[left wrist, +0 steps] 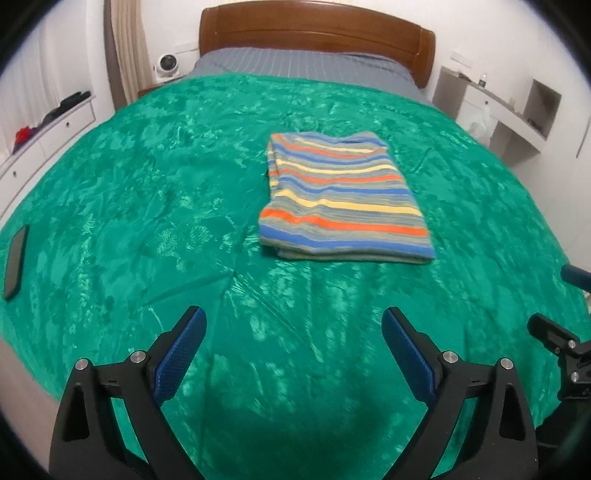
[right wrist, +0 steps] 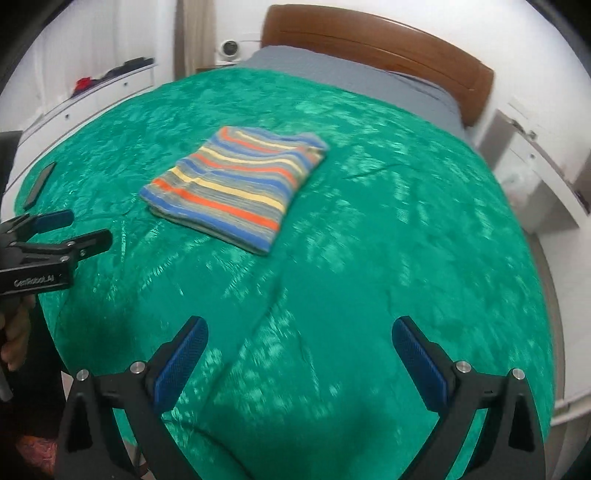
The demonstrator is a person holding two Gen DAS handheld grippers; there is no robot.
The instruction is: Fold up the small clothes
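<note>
Nearest me, my left gripper (left wrist: 293, 328) and right gripper (right wrist: 300, 338) both hang spread wide over the green bedspread (left wrist: 147, 206), pinching nothing. Farther out, the striped shirt (left wrist: 341, 195) lies folded into a neat rectangle on the middle of the bed (well apart from both grippers). A dark phone (left wrist: 15, 262) rests near the bedspread's left edge; beyond stands the wooden headboard (left wrist: 314, 33).

Only one marking can be read: pale lettering along the black body of the left tongs (right wrist: 70, 229), seen from the right wrist view, which looks like "GenRobot.AI", though the blur leaves a letter or two uncertain. Nothing else carries legible text.
</note>
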